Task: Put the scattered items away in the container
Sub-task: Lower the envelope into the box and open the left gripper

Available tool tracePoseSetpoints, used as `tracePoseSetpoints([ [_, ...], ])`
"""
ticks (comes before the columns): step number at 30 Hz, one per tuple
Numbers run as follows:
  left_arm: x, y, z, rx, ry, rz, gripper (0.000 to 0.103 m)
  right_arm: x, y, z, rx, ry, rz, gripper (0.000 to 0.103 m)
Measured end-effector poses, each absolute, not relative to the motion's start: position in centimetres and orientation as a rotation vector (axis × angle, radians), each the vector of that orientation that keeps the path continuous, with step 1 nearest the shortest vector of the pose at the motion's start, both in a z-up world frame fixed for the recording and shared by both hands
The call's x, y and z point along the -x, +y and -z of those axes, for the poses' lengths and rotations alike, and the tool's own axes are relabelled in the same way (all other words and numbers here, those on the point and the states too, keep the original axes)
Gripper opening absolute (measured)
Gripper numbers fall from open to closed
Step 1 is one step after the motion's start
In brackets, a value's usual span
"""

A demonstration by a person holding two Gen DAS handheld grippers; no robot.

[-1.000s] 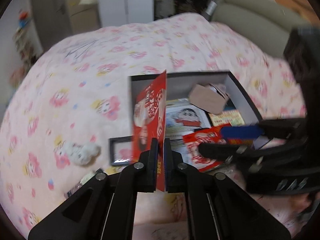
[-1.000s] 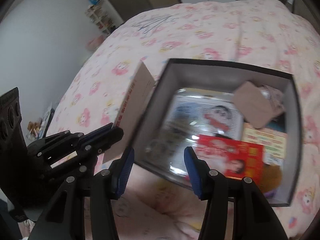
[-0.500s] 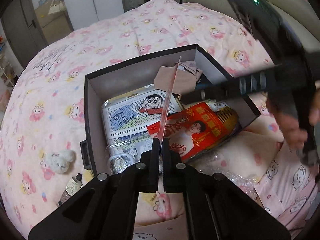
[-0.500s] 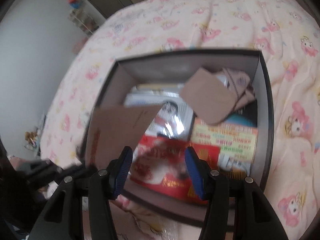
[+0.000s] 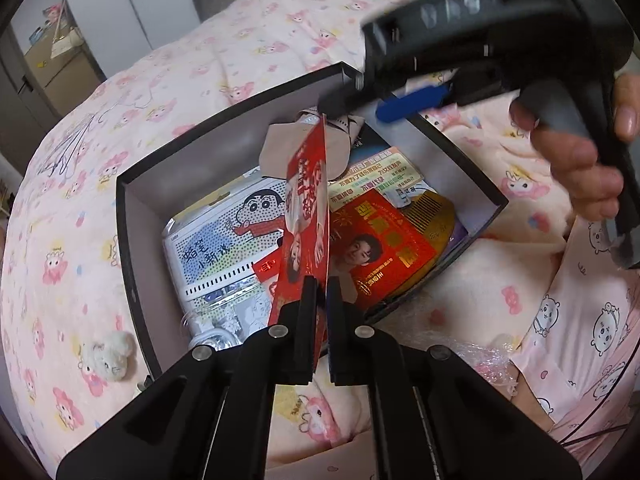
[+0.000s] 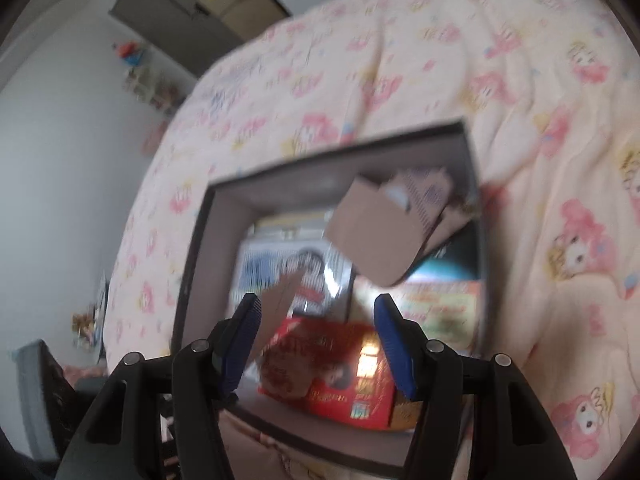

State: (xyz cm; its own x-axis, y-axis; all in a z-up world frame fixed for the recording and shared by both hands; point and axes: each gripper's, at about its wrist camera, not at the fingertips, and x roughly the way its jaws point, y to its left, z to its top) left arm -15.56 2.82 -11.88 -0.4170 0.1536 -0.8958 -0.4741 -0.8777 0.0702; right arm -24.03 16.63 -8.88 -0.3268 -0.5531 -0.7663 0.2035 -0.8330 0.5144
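Left wrist view: left gripper clamped tight on lower edge of red printed card, held upright on its edge above dark open box. Box set on pink patterned bedspread; inside lie cartoon-printed white case, second red card with portrait, yellow-green leaflet, gold disc, brown paper piece at far wall. Outside box, on bedspread to its left: small white plush toy, not yet collected. Right gripper crossing above far corner of box, blue pads visible, nothing seen between them. Right wrist view (blurred): right gripper spread wide, holding nothing, poised over near part of box; pale back of held card showing close beside left blue pad, not gripped by it. Red card and brown paper piece visible within. Handling note, as judgement: tip held card toward flat, lower until close over red card already inside, then release; avoid dropping on edge, likely to lean against wall or spring out. Keep right gripper clear of descent path.
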Motion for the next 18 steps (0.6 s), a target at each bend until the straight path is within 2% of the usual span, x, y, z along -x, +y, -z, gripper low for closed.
tracePoseSetpoints([
  [7, 15.4, 4.3, 12.9, 1.436, 0.503, -2.274, 0.008, 24.0, 15.0, 11.2, -1.568, -0.290, 2.079, 0.055],
  [9, 15.6, 4.2, 13.1, 1.456, 0.485, -2.255, 0.015, 23.8, 15.0, 12.5, -1.627, -0.245, 2.085, 0.055],
  [11, 15.8, 3.8, 13.3, 1.482, 0.448, -2.237, 0.022, 23.2, 15.4, 13.5, -1.641, -0.186, 2.114, 0.050],
  [13, 15.9, 2.8, 13.1, 1.487, 0.378, -2.233, 0.027, 22.4, 15.6, 13.4, -1.614, -0.111, 2.145, 0.050],
  [15, 16.2, 1.4, 12.7, 1.499, 0.263, -2.201, 0.038, 21.9, 15.6, 13.5, -1.609, -0.066, 2.145, 0.050],
  [18, 16.7, -0.8, 11.8, 1.477, 0.089, -2.181, 0.040, 21.5, 15.7, 13.4, -1.610, -0.052, 2.122, 0.050],
])
